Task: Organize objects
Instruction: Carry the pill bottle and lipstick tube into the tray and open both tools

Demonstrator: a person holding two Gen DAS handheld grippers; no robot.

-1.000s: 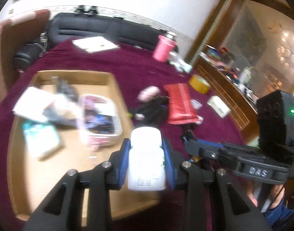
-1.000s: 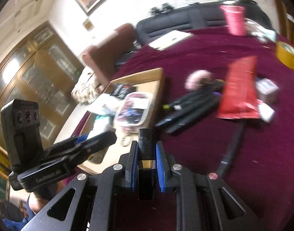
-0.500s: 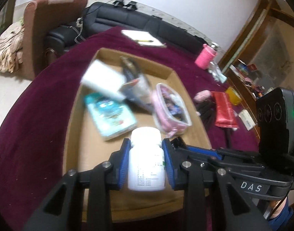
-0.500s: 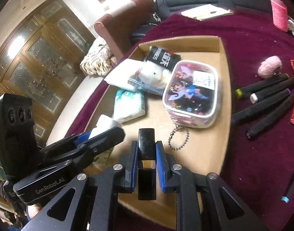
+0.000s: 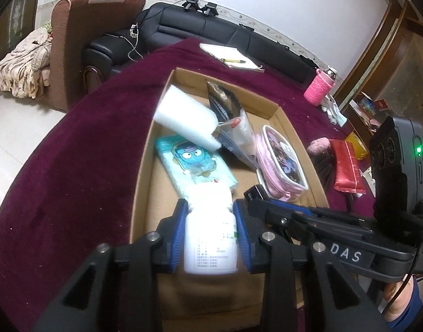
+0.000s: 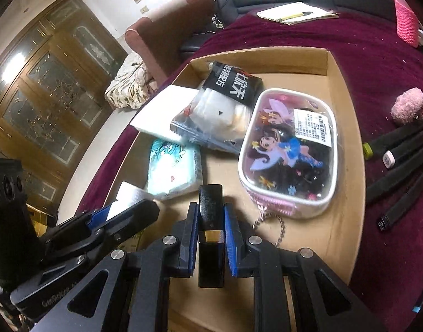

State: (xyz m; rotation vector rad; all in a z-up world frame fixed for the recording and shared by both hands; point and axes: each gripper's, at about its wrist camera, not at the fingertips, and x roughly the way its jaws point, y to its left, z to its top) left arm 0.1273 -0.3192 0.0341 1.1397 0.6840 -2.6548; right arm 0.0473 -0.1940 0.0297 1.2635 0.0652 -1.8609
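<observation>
white bottle (image 5: 210, 229), black tube (image 6: 210, 229), maroon cloth (image 5: 73, 171), brown box (image 5: 145, 166)

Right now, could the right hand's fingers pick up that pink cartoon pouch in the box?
Probably not yet. The right gripper is shut on a black tube, so its fingers are full. The pouch lies just ahead, uncovered; dropping the tube should free the way.
</observation>
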